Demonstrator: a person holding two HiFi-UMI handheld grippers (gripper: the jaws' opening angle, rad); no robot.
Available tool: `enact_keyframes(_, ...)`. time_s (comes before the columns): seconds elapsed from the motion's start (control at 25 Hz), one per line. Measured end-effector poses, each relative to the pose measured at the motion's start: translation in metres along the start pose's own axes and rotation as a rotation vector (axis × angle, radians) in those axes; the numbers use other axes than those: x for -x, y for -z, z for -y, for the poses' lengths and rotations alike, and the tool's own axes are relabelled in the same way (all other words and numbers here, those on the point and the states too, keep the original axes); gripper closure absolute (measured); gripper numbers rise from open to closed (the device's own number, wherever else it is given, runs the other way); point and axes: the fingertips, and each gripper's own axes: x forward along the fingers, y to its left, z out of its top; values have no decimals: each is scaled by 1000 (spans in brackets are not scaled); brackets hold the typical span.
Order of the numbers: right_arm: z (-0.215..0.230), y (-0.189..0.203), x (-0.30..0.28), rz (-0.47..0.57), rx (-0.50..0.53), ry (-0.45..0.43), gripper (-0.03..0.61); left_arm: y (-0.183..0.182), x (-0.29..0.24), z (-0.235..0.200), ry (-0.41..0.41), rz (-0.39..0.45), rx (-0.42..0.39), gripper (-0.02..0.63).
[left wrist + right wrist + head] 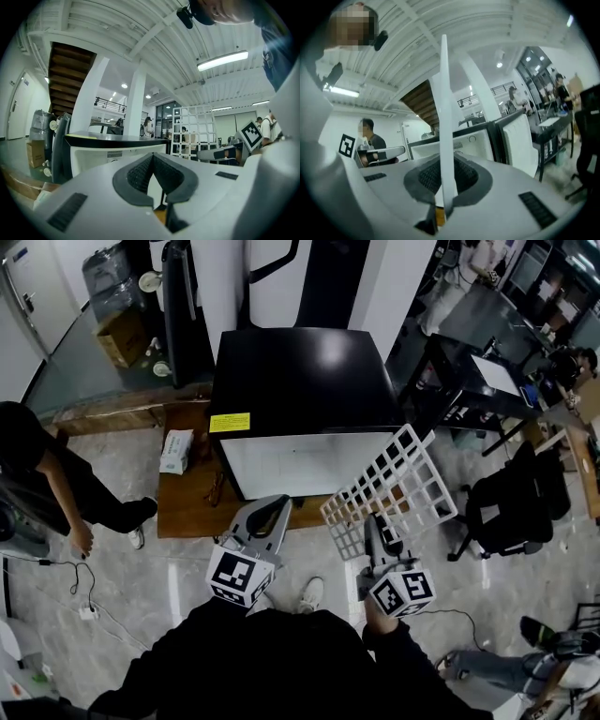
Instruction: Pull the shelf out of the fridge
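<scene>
A black mini fridge (300, 381) stands on a low wooden platform (187, 507), its white inside facing me. The white wire-grid shelf (394, 486) is outside the fridge, tilted in the air at its front right. My right gripper (372, 521) is shut on the shelf's near edge. In the right gripper view the shelf (445, 108) runs edge-on as a white strip clamped between the pads of the right gripper (446, 164). My left gripper (274, 508) hovers before the fridge front, shut and empty. From the left gripper view (153, 157) the shelf (194, 129) shows to the right of the fridge (108, 154).
A person in black (47, 474) sits on the floor at the left. A tissue pack (176, 451) lies on the platform beside the fridge. A black desk (478, 362) and an office chair (511, 498) stand to the right. Cables trail on the floor at lower left.
</scene>
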Motion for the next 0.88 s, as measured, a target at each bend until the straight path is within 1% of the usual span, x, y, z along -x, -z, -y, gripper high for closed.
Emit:
enact_keyframes(0.24, -4, -32, 3, -20, 303, 18, 549, -2, -3, 5, 7, -6, -6, 607)
enact_keyframes(0.4, -12, -65, 11, -43, 549, 40, 549, -4, -6, 7, 12, -2, -9, 607)
enact_keyframes(0.52, -19, -94, 15, -64, 723, 57, 549, -7, -9, 5, 17, 14, 19, 607)
enact_keyframes(0.6, -24, -111, 16, -72, 816, 70, 549, -8, -11, 3, 21, 19, 42, 607)
enact_keyframes(0.68, -30, -130, 15, -70, 900, 80, 549, -12, -11, 2, 22, 26, 48, 607)
enact_keyframes(0.76, -38, -147, 11, -67, 971, 96, 549, -16, -10, 1, 19, 34, 44, 607)
enact_keyframes(0.88, -48, -162, -3, -57, 1085, 119, 549, -15, -8, -4, 2, 45, 23, 607)
